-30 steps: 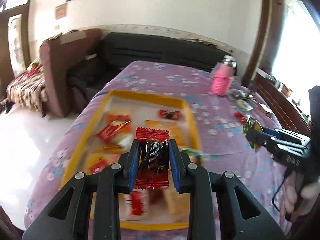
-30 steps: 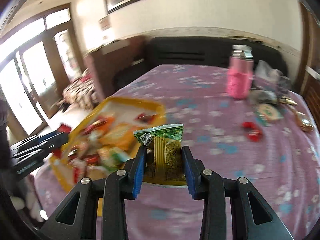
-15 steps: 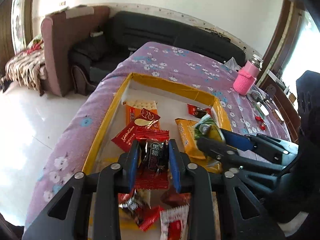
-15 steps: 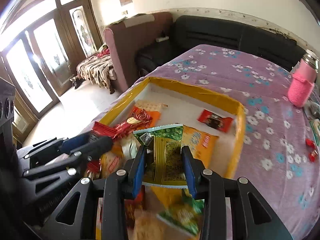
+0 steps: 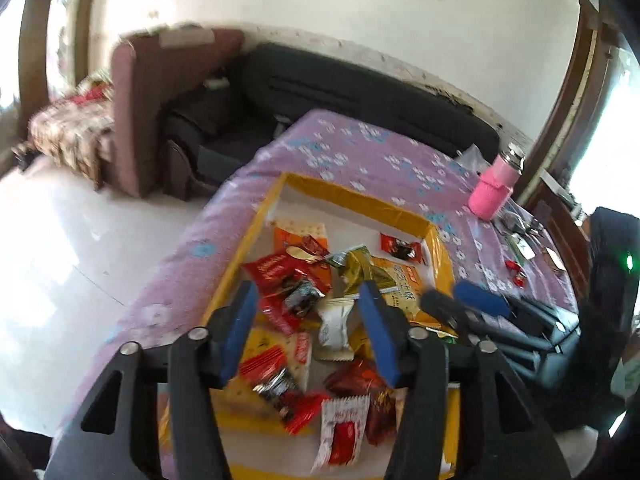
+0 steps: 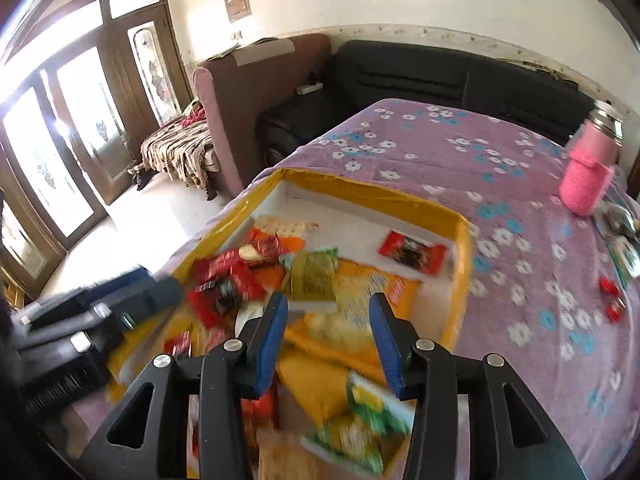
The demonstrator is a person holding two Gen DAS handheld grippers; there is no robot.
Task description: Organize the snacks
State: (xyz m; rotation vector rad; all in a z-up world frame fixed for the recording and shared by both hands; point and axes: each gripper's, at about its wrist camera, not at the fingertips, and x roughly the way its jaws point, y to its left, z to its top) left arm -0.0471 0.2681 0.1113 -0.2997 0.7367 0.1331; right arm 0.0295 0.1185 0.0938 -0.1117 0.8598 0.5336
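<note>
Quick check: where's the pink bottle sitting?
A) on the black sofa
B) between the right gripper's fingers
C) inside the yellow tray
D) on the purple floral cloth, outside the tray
D: the pink bottle stands upright on the purple floral cloth, well beyond the far corner of the yellow tray and clear of both grippers.

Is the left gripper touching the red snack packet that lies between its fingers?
Apart. The left wrist view shows the left gripper opening, both pads clear of the red snack packet lying in the yellow tray.
</note>
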